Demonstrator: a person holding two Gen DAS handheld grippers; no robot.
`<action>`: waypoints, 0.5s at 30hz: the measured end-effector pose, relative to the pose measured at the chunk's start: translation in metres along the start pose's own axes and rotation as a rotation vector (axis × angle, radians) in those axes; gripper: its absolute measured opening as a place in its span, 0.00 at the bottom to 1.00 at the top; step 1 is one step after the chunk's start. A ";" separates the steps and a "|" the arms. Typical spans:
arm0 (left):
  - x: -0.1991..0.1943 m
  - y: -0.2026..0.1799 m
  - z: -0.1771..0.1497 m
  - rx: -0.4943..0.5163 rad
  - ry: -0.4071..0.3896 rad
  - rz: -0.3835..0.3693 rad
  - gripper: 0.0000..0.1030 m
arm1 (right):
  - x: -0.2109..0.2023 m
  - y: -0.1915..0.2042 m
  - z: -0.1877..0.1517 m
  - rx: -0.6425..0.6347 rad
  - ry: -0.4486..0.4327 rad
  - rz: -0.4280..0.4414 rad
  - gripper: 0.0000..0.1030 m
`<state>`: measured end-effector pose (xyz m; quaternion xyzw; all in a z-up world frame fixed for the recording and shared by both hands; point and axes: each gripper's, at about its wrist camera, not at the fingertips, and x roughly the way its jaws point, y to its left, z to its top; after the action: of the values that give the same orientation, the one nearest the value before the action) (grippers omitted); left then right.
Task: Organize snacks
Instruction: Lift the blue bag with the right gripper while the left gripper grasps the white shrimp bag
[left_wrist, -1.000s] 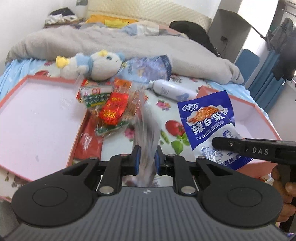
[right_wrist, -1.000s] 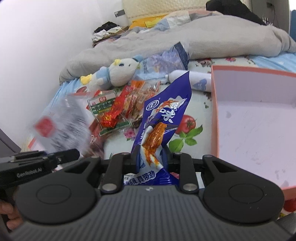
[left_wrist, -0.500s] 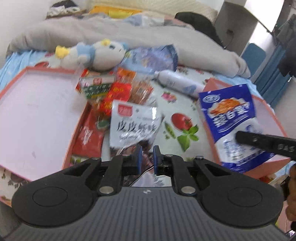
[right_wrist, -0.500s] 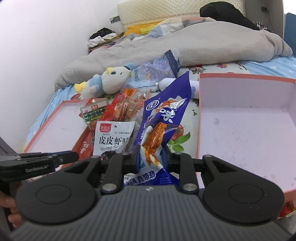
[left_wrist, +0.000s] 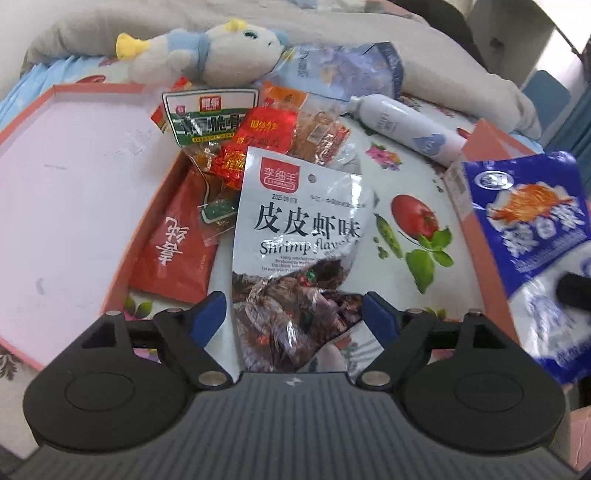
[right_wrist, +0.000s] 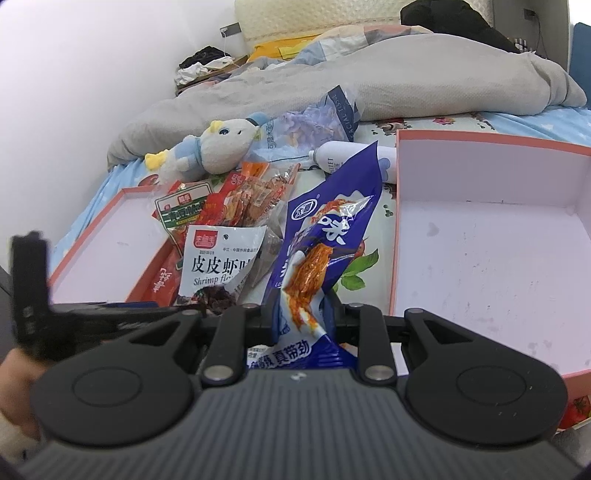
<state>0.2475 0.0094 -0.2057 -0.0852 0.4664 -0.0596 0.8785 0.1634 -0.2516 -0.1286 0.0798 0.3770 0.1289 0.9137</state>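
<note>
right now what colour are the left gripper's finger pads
Blue pads on black arms, clearest in the left wrist view.

Shrimp packet (left_wrist: 295, 229) lies mid-bed between two trays (left_wrist: 74, 192), snack heap (left_wrist: 258, 129) behind it, plush toy (left_wrist: 207, 55) farther back.

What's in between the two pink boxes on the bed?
A heap of snack packets topped by the silver shrimp bag, then flowered bedsheet; the left wrist view shows it best.

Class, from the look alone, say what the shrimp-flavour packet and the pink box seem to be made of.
Shrimp-flavour packet: likely thin glossy plastic film, clear at the bottom; it crinkles and glints.
Pink box: probably matte cardboard; stiff straight walls, dull scuffed floor.
</note>
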 end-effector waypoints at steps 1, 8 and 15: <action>0.005 0.001 0.001 -0.013 0.004 0.000 0.82 | 0.000 0.000 0.000 -0.003 0.000 -0.001 0.26; 0.032 0.003 0.004 -0.046 0.059 0.029 0.77 | 0.005 0.000 -0.001 -0.008 0.010 -0.002 0.26; 0.035 -0.007 0.002 -0.005 0.051 0.030 0.56 | 0.012 -0.001 -0.003 -0.009 0.024 -0.005 0.26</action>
<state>0.2690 -0.0040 -0.2316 -0.0787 0.4901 -0.0473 0.8668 0.1697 -0.2493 -0.1386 0.0731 0.3875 0.1293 0.9098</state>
